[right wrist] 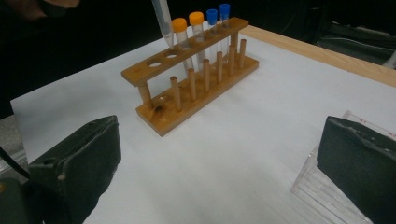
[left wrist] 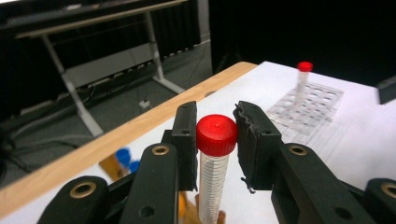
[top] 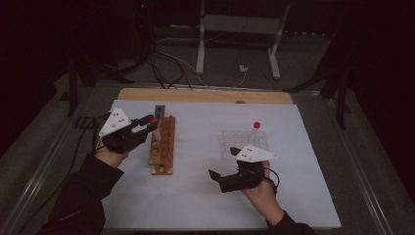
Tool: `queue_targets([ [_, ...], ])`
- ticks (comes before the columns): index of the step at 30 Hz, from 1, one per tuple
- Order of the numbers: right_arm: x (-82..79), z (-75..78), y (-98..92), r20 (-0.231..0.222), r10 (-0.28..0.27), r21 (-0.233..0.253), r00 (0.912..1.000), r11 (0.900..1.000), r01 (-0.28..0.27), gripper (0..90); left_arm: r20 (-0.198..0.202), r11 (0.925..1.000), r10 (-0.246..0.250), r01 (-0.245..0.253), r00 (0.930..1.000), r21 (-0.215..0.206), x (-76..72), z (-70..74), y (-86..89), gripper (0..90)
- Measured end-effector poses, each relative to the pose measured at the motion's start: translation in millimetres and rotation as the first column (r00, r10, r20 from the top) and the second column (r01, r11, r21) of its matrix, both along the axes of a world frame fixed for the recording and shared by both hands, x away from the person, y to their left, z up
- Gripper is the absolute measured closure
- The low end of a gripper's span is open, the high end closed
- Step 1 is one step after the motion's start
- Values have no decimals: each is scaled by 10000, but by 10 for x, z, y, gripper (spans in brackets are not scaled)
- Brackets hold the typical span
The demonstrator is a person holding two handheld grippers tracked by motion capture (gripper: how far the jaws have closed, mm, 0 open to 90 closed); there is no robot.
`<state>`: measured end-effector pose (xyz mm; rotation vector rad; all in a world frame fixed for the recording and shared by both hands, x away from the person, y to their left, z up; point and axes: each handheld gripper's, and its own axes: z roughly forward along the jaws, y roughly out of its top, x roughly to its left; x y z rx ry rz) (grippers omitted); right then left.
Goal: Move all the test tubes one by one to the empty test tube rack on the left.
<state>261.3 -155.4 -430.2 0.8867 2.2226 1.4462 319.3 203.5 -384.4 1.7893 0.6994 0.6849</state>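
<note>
The left tool [top: 148, 123] is closed on a red-capped tube [left wrist: 214, 163], its two black jaws pressing the red cap from either side in the left gripper view. The tube hangs upright between the jaws, a clear graduated body running down from the cap. In the high view this tool sits at the far end of the wooden tube rack [top: 163, 146], on the left half of the worktop [top: 205, 196], with the red cap showing between the jaw tips. In the right gripper view the tube's tapered lower end [right wrist: 161, 21] hangs just above the rack's top board, over the empty holes next to the two orange-capped tubes [right wrist: 187, 28]; whether the tip touches the board cannot be told. Two blue-capped tubes [right wrist: 218, 16] stand in the holes beyond the orange ones.

The right tool [top: 215, 177] holds nothing: its jaws stand wide apart in the right gripper view, with bare white worktop between them. In the high view it hovers near the front of the worktop, pointing left toward the wooden rack, just in front of the clear plastic rack [top: 243, 142]. A second red-capped tube [top: 256, 130] stands upright in that clear rack, at its far side. The two racks are well apart, wooden one left, clear one right.
</note>
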Motion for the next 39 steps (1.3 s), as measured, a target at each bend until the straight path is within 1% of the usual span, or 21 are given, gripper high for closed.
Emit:
queue_targets([
  [3,-2,9,-12,40,-36,12,10000,10000,36,0,-250,9996,233,-237,9994,-168,39,-103,51,713],
  [4,-1,9,-17,54,-43,15,10000,10000,43,0,-295,9995,305,-308,9991,-89,47,-140,57,713],
  [8,3,3,-30,52,-102,49,9999,9999,102,0,-675,9990,390,-405,9970,-214,78,-285,82,713],
  [10,3,3,-33,27,-75,58,10000,10000,75,0,-788,9989,450,-461,9959,-120,88,-354,77,713],
  [12,5,2,-33,48,-83,15,10000,10000,83,0,-933,9988,454,-468,9946,-131,97,-420,72,712],
  [15,12,3,-44,18,-95,67,10000,9999,95,0,-1170,9989,465,-465,9920,28,116,-513,55,713],
  [17,14,2,-49,33,-87,65,10000,9999,86,0,-1393,9990,424,-436,9893,-51,132,-562,52,712],
  [23,17,4,-56,33,-27,103,10000,9999,27,0,-1524,9989,469,-465,9872,64,136,-642,30,712],
  [24,18,8,-56,60,-37,87,10000,10000,36,0,-1545,9988,485,-491,9868,-4,135,-646,32,712],
  [29,33,52,-89,149,-29,224,9999,9997,26,0,-1581,9988,480,-466,9863,130,125,-640,30,709],
  [30,42,68,-108,193,-33,264,9998,9996,28,0,-1536,9989,458,-443,9871,130,121,-640,30,708],
  [31,53,87,-132,269,-102,276,9996,9996,94,0,-1520,9995,314,-309,9879,55,114,-638,36,701],
  [32,68,107,-165,348,-205,296,9992,9994,195,0,-1517,9997,258,-263,9881,-10,105,-632,35,679],
  [33,92,126,-203,388,-323,352,9987,9989,310,0,-1444,9998,196,-207,9893,-59,89,-618,36,616],
  [35,157,158,-314,431,-696,464,9966,9966,676,0,-1221,10000,62,-62,9925,5,43,-573,29,481],
  [37,243,167,-457,493,-987,577,9939,9937,959,0,-1199,9996,-228,205,9925,-209,-1,-516,31,319],
  [38,290,159,-529,531,-1292,537,9902,9905,1264,0,-1129,9997,-166,146,9935,-184,-26,-489,23,259],
  [39,340,144,-605,529,-1607,467,9856,9863,1584,0,-1136,9995,-230,203,9933,-249,-48,-463,22,195],
])
